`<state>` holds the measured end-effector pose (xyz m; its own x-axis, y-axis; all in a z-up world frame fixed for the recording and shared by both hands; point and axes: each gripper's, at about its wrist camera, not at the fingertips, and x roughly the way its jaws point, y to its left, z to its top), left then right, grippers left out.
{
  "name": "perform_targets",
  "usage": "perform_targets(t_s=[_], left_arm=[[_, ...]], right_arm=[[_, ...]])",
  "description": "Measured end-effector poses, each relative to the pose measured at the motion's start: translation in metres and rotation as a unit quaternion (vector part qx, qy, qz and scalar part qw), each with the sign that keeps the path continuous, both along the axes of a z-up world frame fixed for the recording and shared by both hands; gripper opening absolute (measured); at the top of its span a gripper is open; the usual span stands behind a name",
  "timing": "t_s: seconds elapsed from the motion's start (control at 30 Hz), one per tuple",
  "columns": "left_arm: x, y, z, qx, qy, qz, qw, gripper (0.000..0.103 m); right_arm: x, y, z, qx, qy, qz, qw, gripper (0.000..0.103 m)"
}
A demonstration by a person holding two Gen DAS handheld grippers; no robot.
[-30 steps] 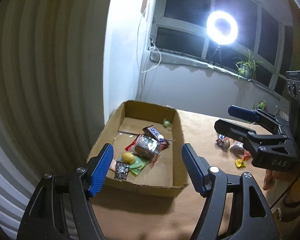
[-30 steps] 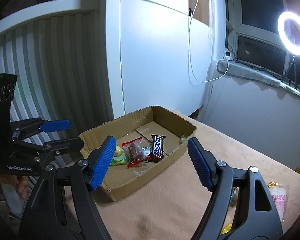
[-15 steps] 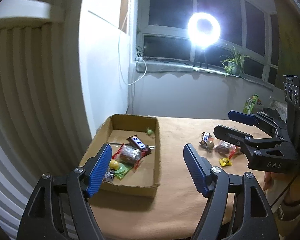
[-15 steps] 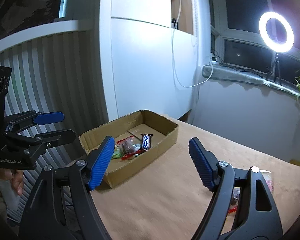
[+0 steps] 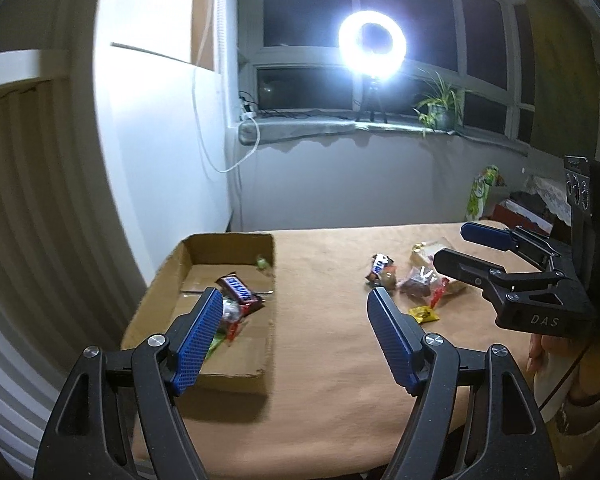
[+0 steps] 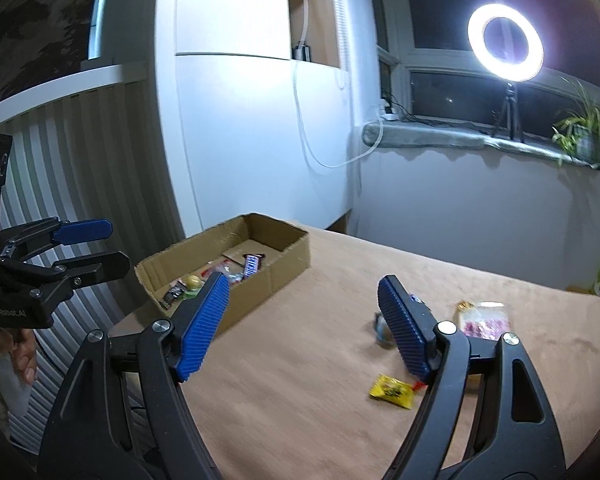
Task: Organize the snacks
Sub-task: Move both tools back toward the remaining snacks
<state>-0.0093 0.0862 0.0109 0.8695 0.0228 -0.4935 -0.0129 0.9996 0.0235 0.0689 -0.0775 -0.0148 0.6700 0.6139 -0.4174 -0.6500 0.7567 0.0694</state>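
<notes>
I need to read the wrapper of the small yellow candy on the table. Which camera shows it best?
The right wrist view: the yellow candy lies close, unobstructed, beside the right tool. In the left wrist view it is farther off, smaller, near the other loose snacks.

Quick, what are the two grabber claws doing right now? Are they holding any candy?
Left gripper: open, holding nothing, up above the table.
Right gripper: open, holding nothing, no candy between its fingers.

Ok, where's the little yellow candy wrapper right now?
The yellow candy wrapper lies loose on the tan tabletop, low in the right wrist view beside the right gripper, at the near edge of the snack pile.
</notes>
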Motion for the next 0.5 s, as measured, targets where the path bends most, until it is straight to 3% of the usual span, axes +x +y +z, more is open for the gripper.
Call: perform_targets(t_s=[0.5], left_arm=[[0.041, -0.067, -0.029, 0.020, 0.060, -0.060, 0.9962, 0.075]], right_arm=[[0.034, -0.086, -0.042, 0.022, 0.050, -0.076, 0.996, 0.080]])
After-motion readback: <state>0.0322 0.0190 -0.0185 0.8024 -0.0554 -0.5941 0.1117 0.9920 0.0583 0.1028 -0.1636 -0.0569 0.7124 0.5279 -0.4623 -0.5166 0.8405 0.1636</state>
